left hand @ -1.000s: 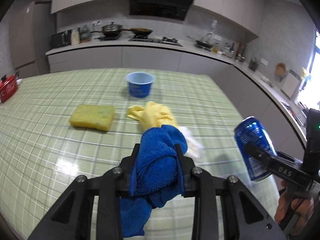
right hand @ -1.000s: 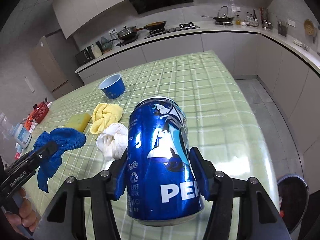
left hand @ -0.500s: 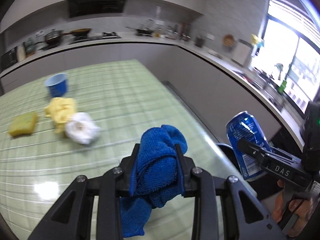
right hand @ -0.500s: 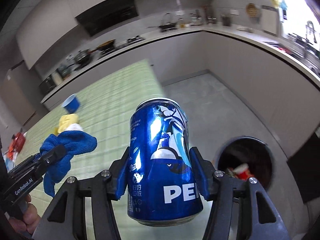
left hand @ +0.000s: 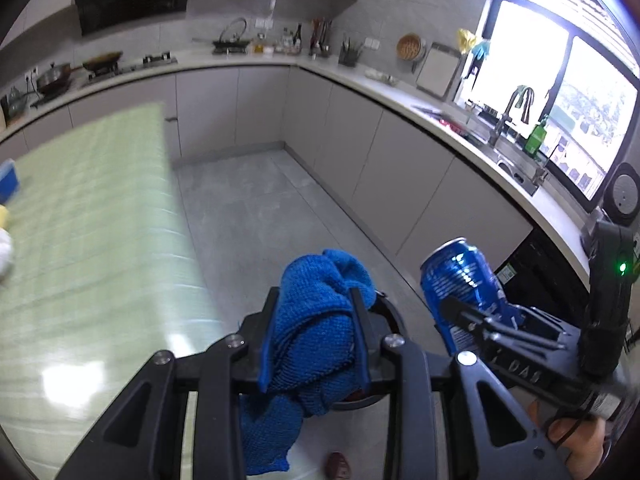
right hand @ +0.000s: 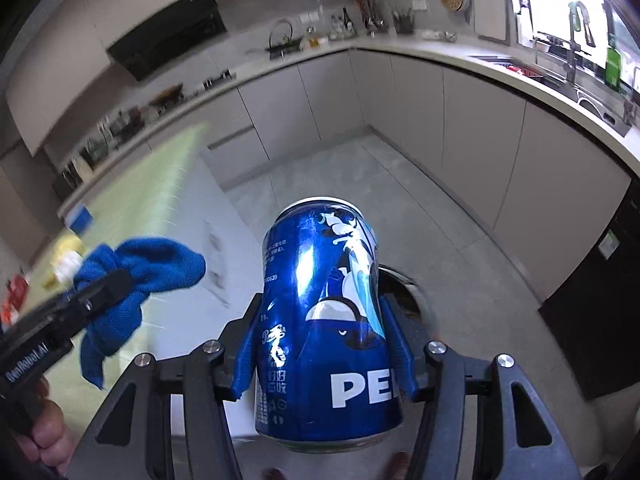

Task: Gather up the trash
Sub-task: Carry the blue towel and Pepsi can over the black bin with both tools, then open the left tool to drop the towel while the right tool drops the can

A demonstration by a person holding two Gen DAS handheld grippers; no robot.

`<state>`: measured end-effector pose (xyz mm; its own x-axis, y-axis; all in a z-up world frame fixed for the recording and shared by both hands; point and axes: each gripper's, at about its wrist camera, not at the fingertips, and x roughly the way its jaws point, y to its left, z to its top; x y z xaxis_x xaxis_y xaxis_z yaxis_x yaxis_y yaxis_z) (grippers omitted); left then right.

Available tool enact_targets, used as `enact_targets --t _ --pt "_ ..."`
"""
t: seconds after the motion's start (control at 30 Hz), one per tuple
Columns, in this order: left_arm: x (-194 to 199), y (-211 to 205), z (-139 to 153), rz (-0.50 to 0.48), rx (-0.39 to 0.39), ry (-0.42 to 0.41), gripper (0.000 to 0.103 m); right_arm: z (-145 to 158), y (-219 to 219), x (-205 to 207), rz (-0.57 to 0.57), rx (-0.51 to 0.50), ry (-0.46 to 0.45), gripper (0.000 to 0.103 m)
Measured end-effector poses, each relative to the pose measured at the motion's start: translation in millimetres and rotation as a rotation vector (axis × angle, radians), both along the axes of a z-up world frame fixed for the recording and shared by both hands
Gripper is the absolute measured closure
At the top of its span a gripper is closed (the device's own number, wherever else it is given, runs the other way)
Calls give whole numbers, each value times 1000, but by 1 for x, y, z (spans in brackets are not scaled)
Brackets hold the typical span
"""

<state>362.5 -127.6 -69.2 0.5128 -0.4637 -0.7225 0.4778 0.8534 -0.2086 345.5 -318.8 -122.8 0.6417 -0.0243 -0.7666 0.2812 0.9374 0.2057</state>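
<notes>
My left gripper (left hand: 316,304) is shut on a crumpled blue cloth (left hand: 316,332) that hangs down between its fingers. My right gripper (right hand: 320,320) is shut on an upright blue Pepsi can (right hand: 324,320). Both are held over the grey kitchen floor, past the edge of the green checked table (left hand: 92,240). A round dark trash bin (right hand: 404,292) on the floor shows just behind the can; in the left wrist view its rim (left hand: 384,312) peeks out behind the cloth. The can (left hand: 464,284) and right gripper appear at the right of the left wrist view.
On the table's far left lie a blue cup (right hand: 80,218), a yellow cloth and a white wad (right hand: 66,260). Grey cabinets and a counter (left hand: 400,92) wrap around the floor, with a sink under the window at the right. A dark appliance (right hand: 592,312) stands at the right.
Both grippers have swung right, off the table and out over the floor. The trash bin has come in close beneath them. The table items have slid to the far left of view.
</notes>
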Motion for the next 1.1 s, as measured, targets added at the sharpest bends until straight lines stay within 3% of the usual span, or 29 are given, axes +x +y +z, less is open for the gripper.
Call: enact_targets --t 0.17,0.33,0.4,0.5,0.53,0.7,0.83,1.0,1.1 --pt "6 -42 -48 61 34 82 70 -41 -48 13 53 21 62 45" --pt "11 -63 -102 107 99 156 68 -88 -64 31 121 41 112 45" --pt "14 -65 -116 136 119 167 64 -107 -67 40 151 41 135 45" --pt "23 -67 -135 167 161 215 46 -127 -66 49 177 45 158 45" --pt "25 -65 -137 180 167 223 41 -130 -66 52 185 48 164 45" --pt "26 -64 -122 249 163 199 36 -148 -60 61 209 47 192 44" --pt "22 -60 -108 296 185 159 33 -149 -55 68 194 13 209 27" --pt "20 -67 -104 293 205 165 33 -126 -56 62 131 -13 181 27" --pt "11 -68 -83 274 174 145 33 -99 -59 50 75 -35 142 27"
